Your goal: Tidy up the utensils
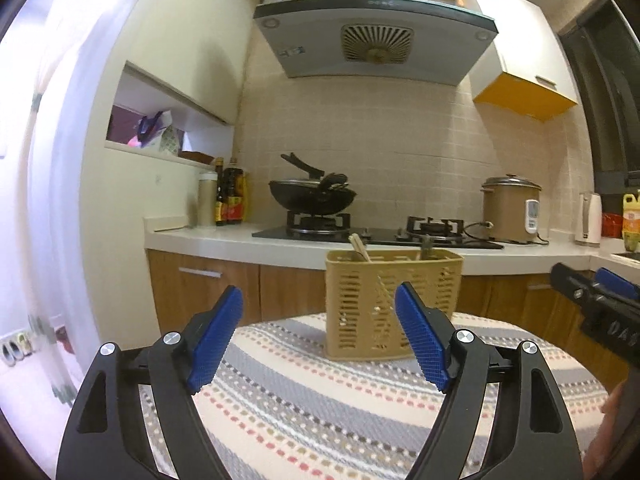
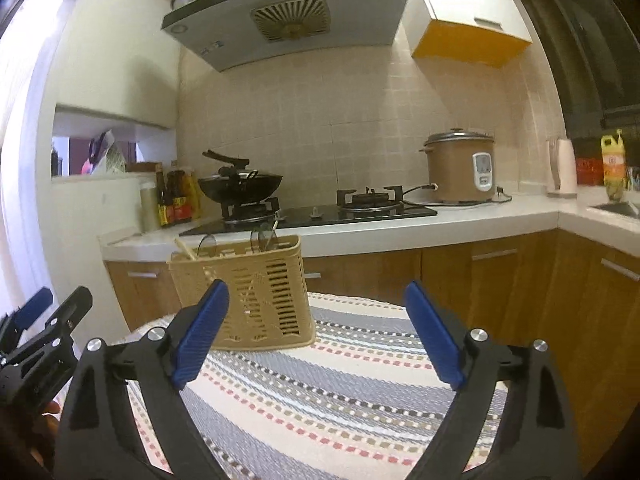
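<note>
Tan basket (image 1: 394, 304) already holds the utensils (image 2: 264, 238); both grippers, left (image 1: 318, 334) and right (image 2: 316, 332), released, empty; cloth (image 1: 320, 400) bare.

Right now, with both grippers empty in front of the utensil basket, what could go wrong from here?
1. The tan basket looks light and stands free on the striped cloth; a push from the open left gripper could tip or slide it.
2. The chopsticks lean out over the rim and could be knocked out.
3. The open right gripper works close beside the left; they might collide.
</note>
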Demonstrator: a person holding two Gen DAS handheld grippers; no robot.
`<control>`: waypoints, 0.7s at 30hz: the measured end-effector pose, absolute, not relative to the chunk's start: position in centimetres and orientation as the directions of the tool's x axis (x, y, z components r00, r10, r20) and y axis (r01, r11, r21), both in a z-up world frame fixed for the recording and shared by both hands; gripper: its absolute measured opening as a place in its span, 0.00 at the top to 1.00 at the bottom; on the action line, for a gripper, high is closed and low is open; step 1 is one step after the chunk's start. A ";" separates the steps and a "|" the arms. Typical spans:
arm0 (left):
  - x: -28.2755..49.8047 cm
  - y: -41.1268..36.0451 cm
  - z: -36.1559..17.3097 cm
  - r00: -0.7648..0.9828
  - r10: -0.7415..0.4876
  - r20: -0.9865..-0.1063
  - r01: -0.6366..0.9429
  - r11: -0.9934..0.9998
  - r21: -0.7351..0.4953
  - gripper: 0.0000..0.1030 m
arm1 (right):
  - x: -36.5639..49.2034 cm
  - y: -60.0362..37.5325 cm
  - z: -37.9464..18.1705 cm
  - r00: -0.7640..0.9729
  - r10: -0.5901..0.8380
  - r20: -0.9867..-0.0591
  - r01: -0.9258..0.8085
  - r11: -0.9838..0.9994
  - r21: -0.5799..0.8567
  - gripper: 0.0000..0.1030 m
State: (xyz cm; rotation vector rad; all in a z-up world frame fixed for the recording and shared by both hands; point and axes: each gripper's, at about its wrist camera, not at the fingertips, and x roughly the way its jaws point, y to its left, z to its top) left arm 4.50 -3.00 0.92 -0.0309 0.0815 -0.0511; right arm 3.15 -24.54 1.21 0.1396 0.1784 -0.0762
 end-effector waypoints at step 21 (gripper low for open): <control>3.1 -2.2 -0.5 0.994 -0.004 -0.110 -0.003 0.998 -0.066 0.11 | 3.1 -23.7 -0.3 0.966 -0.037 -0.254 0.071 0.990 0.125 0.14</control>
